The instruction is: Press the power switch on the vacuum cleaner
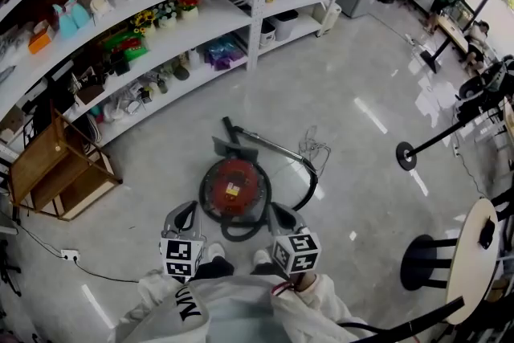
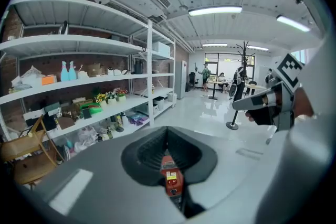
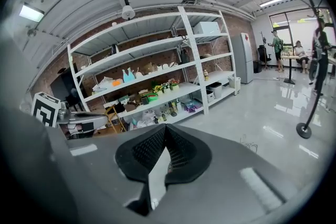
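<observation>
A round red vacuum cleaner [image 1: 234, 187] lies on the grey floor just ahead of the person's feet, its black hose [image 1: 309, 173] looping off to the right. My left gripper [image 1: 183, 218] hangs above its near left edge and my right gripper [image 1: 281, 217] above its near right edge; neither touches it. Both are shut and hold nothing. In the left gripper view, a sliver of the red vacuum cleaner [image 2: 170, 178] shows through the slit below the left gripper's [image 2: 167, 131] meeting tips. The right gripper [image 3: 165, 128] shows only pale floor there. No switch can be made out.
Long white shelves [image 1: 161, 36] full of small goods run along the back left. A wooden rack [image 1: 56, 165] stands at the left, with a power strip [image 1: 70, 255] on the floor. At the right are a black stand base [image 1: 407, 155], a stool [image 1: 422, 261] and a round table [image 1: 474, 253].
</observation>
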`<control>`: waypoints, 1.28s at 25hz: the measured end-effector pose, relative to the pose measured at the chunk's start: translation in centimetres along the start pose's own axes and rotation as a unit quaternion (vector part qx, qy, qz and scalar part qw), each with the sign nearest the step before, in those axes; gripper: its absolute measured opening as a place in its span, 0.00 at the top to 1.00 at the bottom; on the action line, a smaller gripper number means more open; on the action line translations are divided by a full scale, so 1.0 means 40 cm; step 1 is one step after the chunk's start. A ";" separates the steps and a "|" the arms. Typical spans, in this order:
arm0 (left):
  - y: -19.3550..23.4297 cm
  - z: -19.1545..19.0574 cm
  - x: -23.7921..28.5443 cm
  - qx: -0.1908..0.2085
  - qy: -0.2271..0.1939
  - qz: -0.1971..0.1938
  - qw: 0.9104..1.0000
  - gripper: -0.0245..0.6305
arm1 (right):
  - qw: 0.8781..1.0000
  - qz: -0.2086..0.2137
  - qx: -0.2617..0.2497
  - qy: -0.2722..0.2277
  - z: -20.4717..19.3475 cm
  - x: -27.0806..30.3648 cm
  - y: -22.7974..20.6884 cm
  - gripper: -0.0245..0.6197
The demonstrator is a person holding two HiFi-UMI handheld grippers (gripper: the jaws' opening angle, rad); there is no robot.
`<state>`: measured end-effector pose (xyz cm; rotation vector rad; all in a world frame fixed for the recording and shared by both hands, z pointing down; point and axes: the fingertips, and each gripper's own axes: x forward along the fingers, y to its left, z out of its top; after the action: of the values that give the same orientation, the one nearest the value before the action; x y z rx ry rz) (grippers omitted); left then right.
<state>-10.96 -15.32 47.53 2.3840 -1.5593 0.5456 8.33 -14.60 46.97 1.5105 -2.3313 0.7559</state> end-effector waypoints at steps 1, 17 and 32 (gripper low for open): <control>0.009 -0.002 0.002 -0.001 0.000 -0.005 1.000 0.96 | 1.000 -0.006 0.001 0.000 -0.001 0.003 0.007 0.96; 0.096 -0.058 0.010 -0.006 0.017 -0.067 0.998 0.96 | 0.998 -0.064 0.017 0.014 -0.034 0.024 0.109 0.96; 0.072 -0.109 0.064 -0.003 0.046 -0.082 0.996 0.96 | 0.997 -0.059 0.028 0.039 -0.069 0.083 0.079 0.96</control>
<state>-13.44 -16.86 52.53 2.4175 -1.3102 0.6043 3.89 -14.59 49.97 1.5960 -2.1592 0.8398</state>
